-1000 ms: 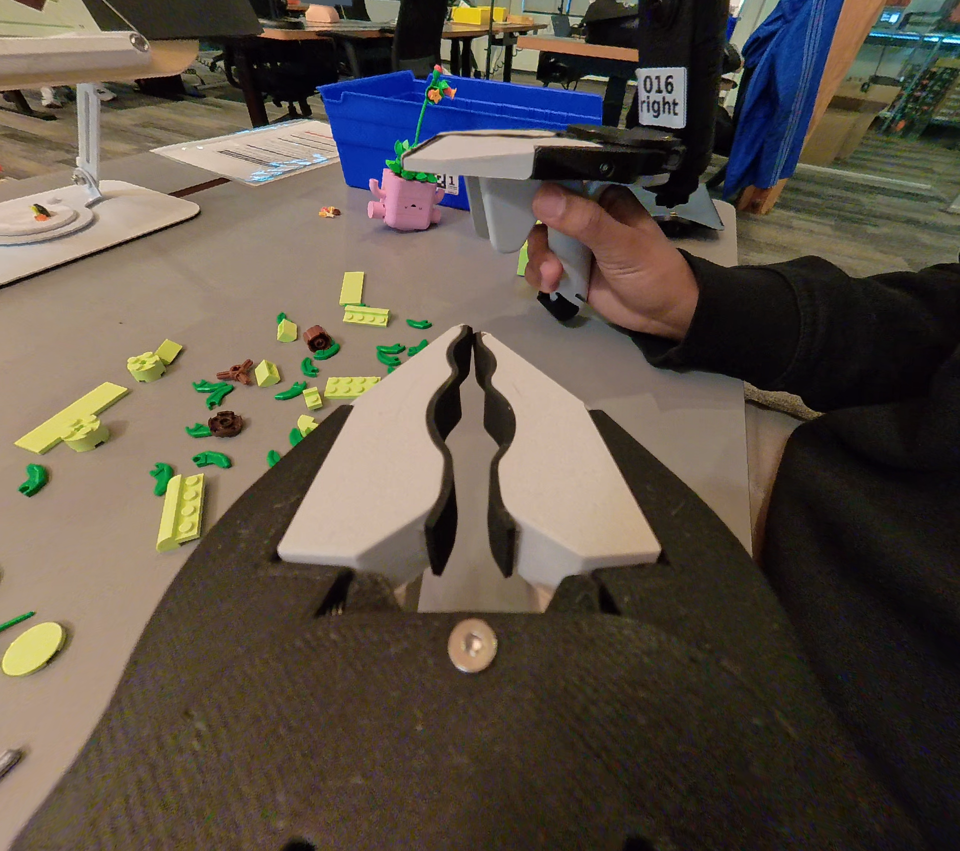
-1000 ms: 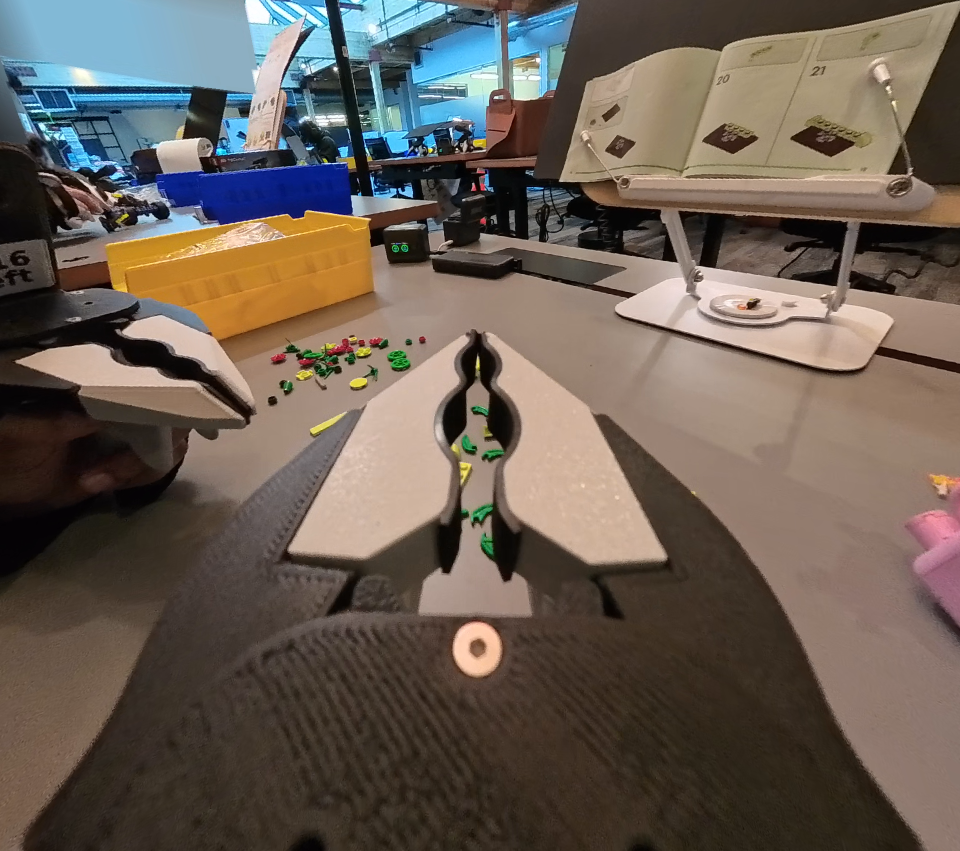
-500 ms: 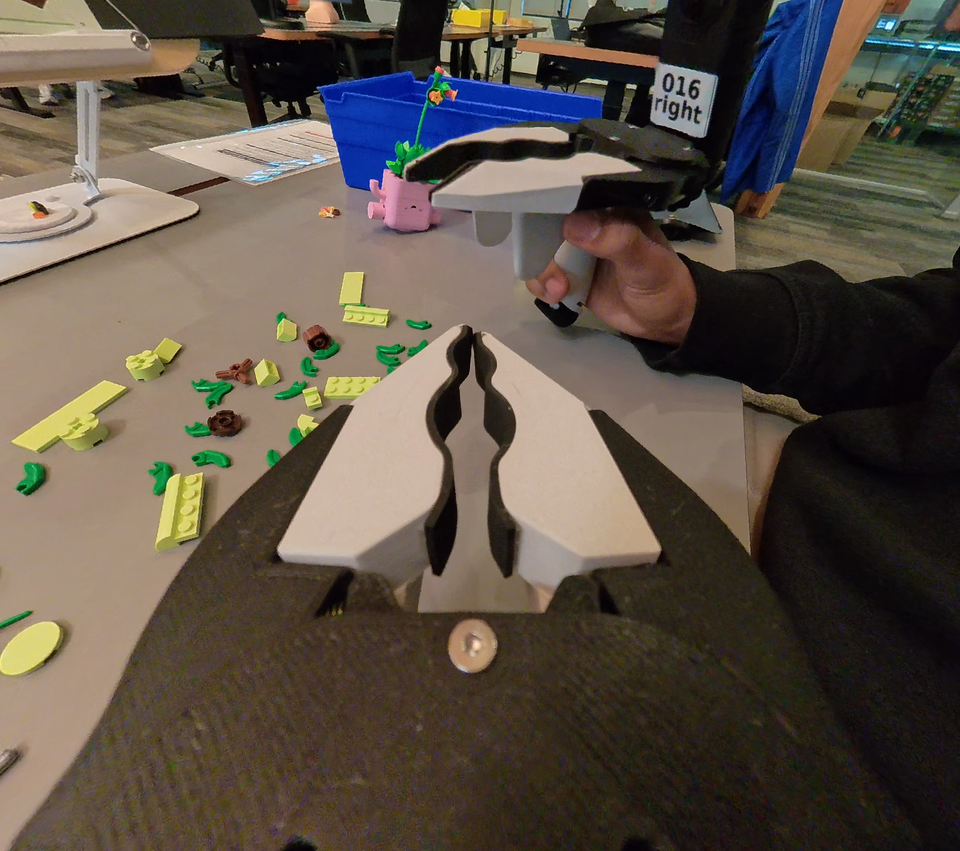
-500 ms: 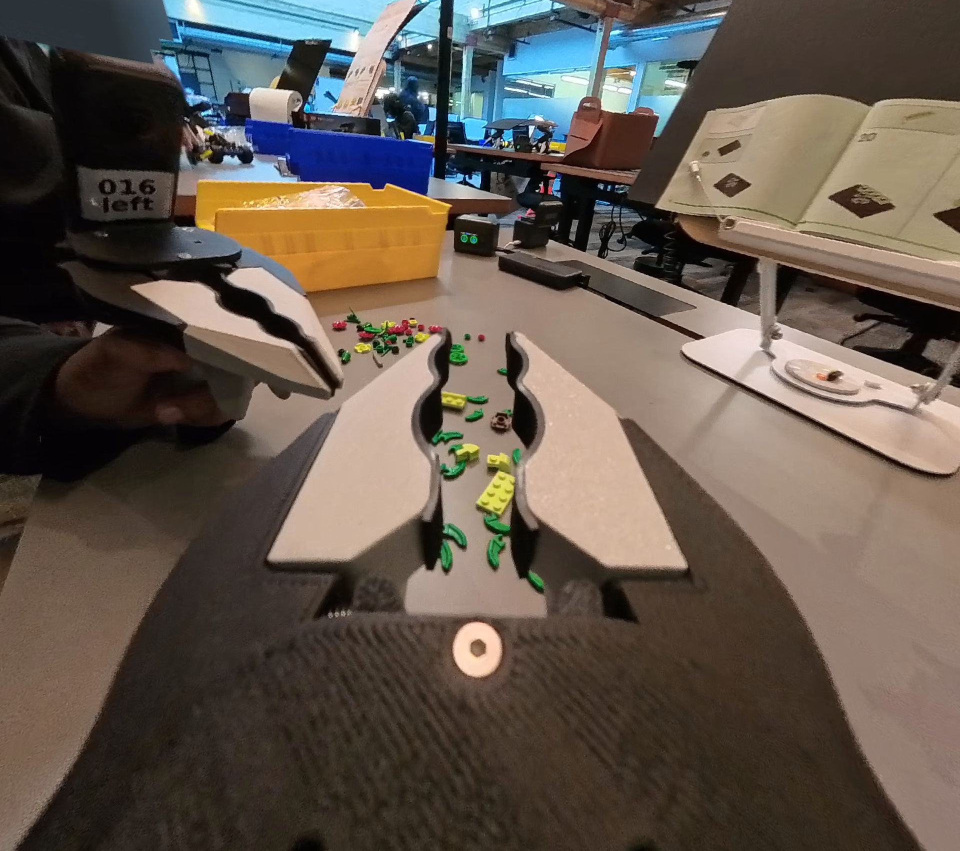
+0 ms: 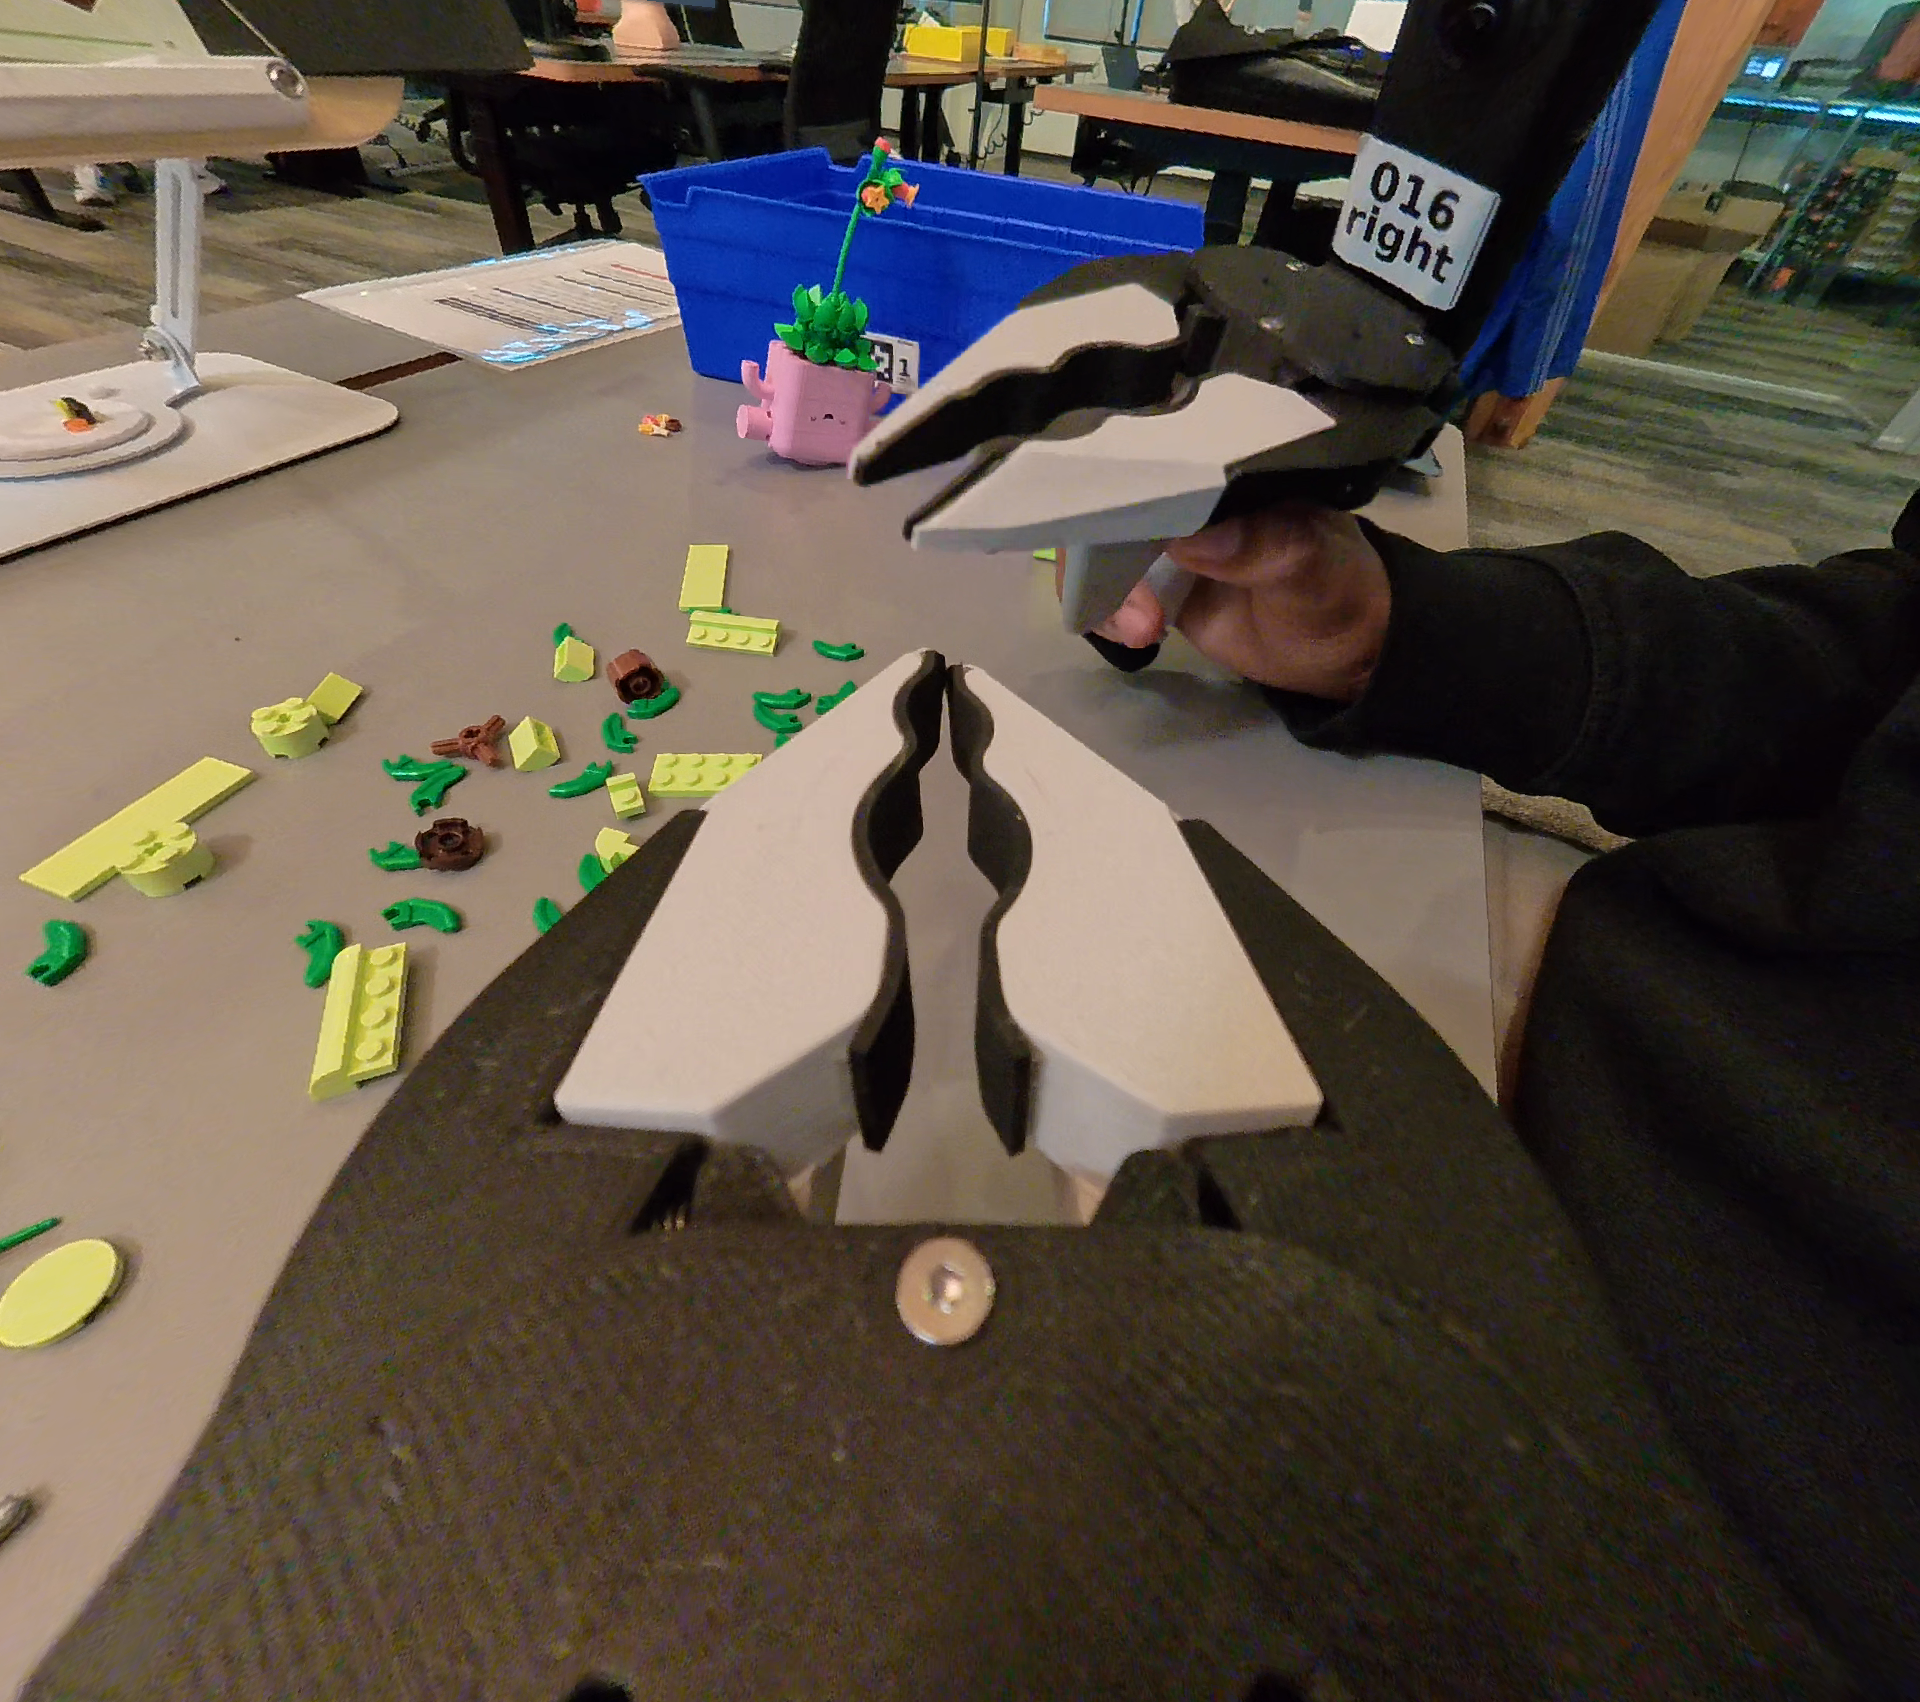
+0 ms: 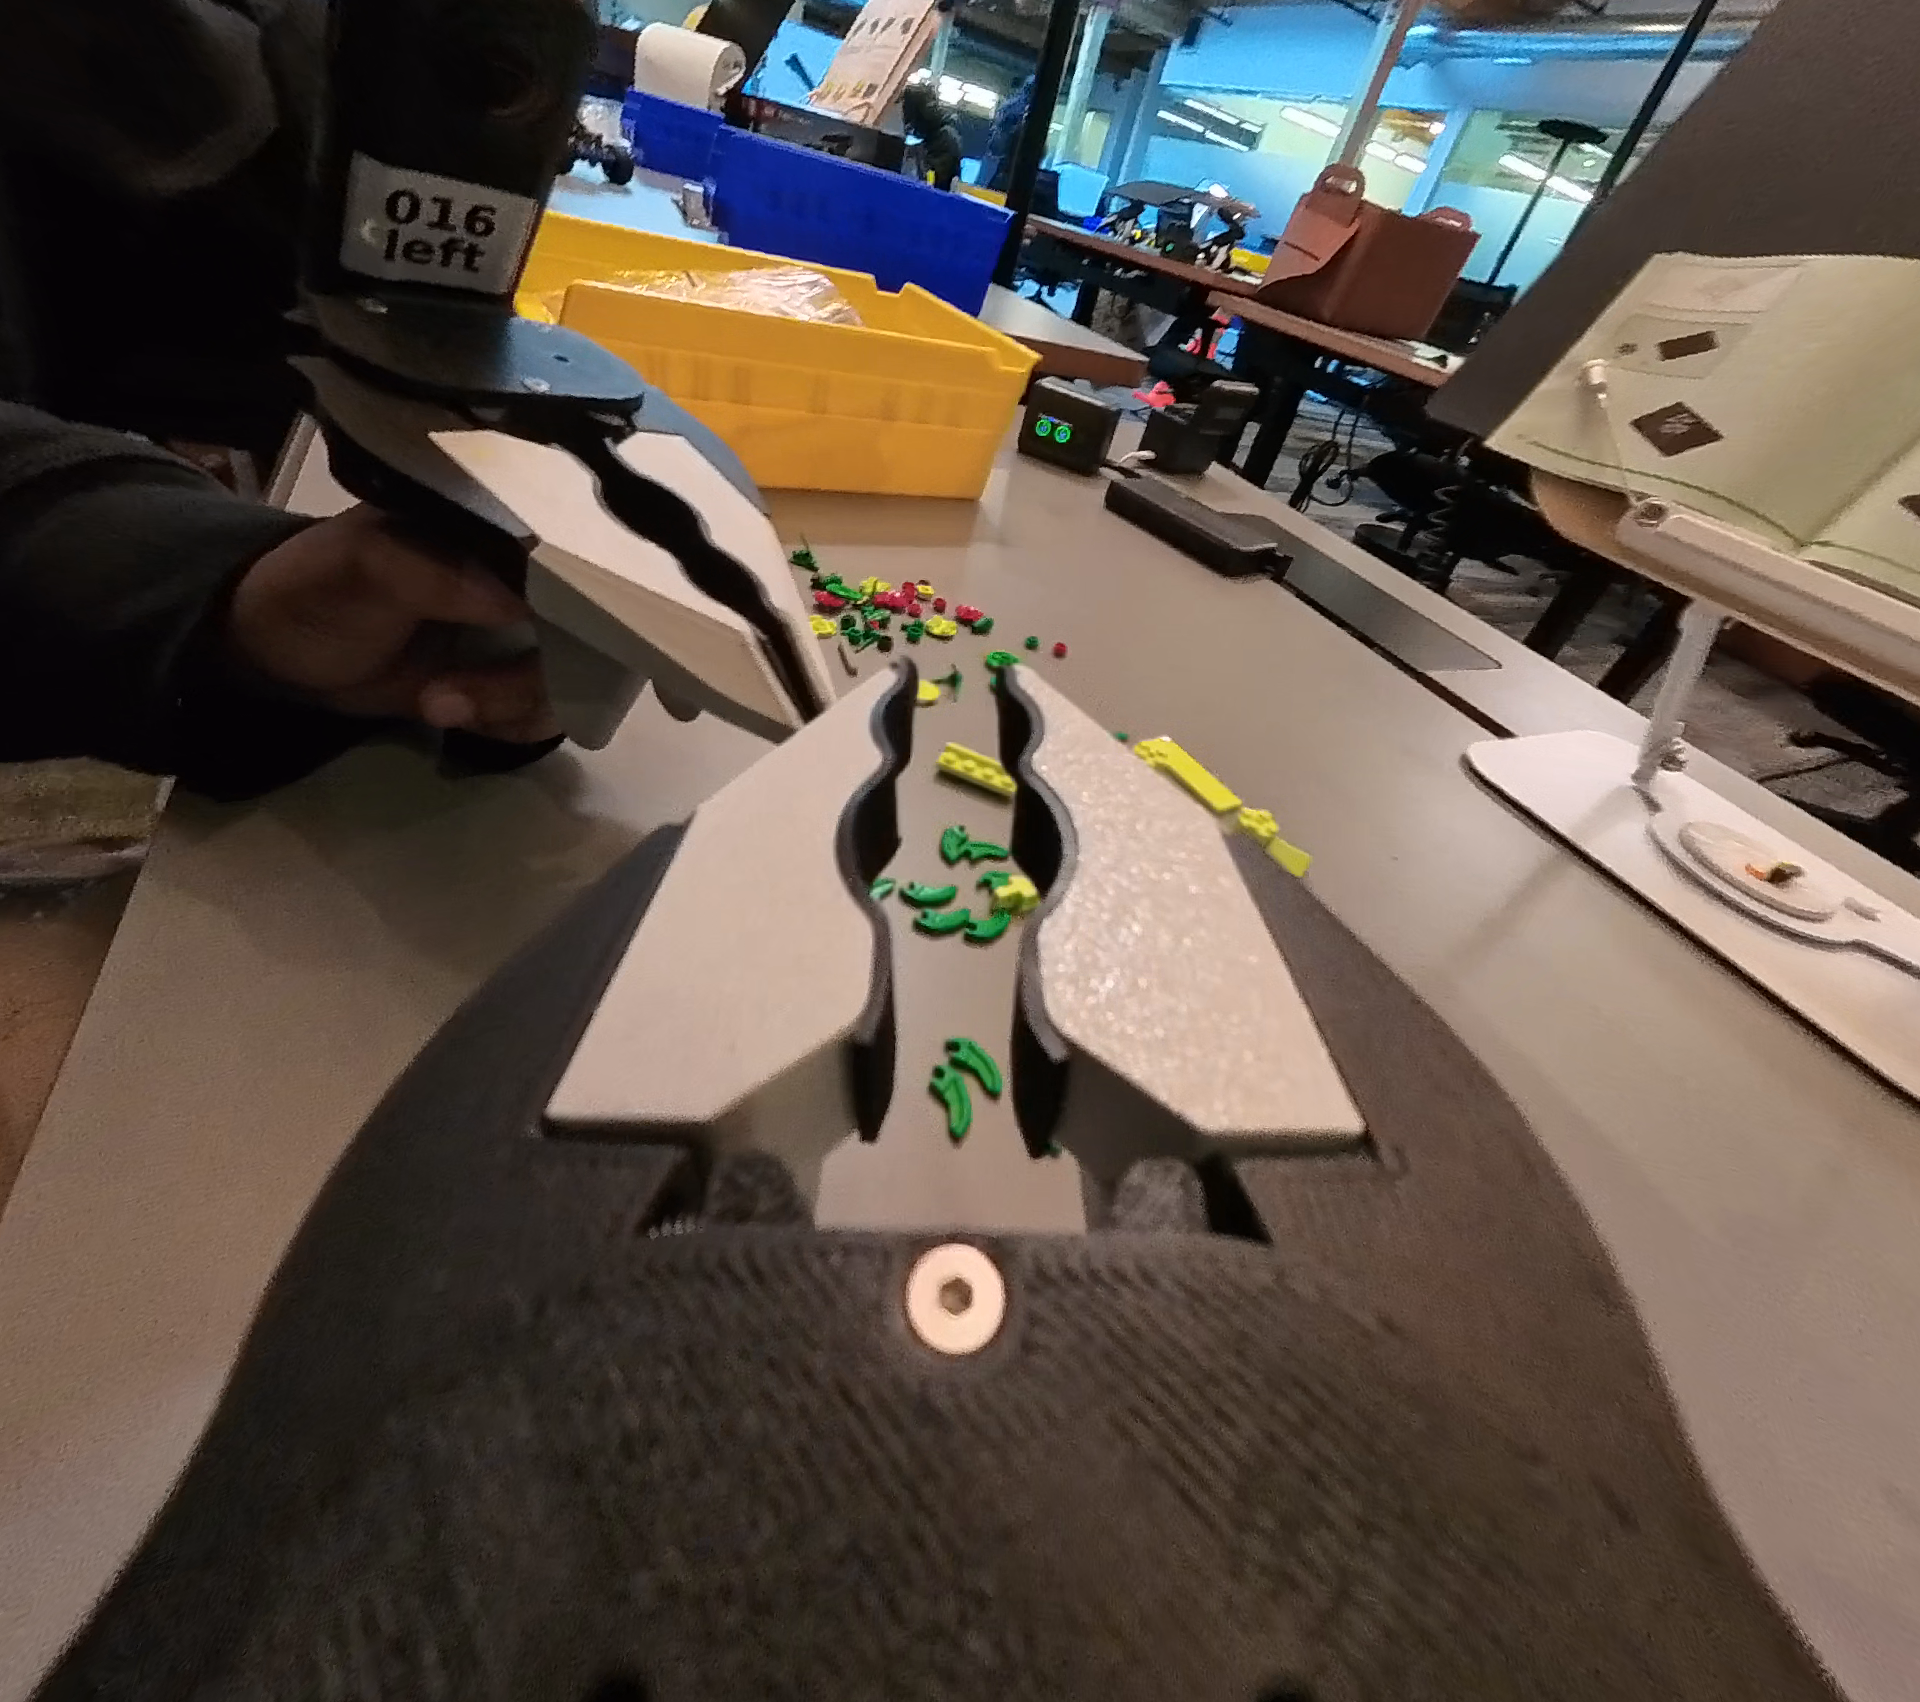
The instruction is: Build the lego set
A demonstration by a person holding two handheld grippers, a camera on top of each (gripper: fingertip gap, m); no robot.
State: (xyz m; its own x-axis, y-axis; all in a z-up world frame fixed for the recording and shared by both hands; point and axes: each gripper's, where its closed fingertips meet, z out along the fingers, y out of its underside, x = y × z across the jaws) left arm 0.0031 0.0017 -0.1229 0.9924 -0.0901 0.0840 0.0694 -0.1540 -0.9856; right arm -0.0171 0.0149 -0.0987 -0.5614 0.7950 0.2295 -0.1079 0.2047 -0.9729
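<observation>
While both hover empty, lime and green lego pieces (image 5: 698, 772) loose below parted right gripper (image 6: 951, 681), closed left gripper (image 5: 945, 665).

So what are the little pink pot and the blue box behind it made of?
The pink pot looks like smooth, hard plastic building bricks: blocky shape, even colour, soft sheen. The blue box looks like moulded plastic too, glossy, with a thin folded rim and a stepped wall. The grey table under them is matte; I can't tell its material.
</observation>
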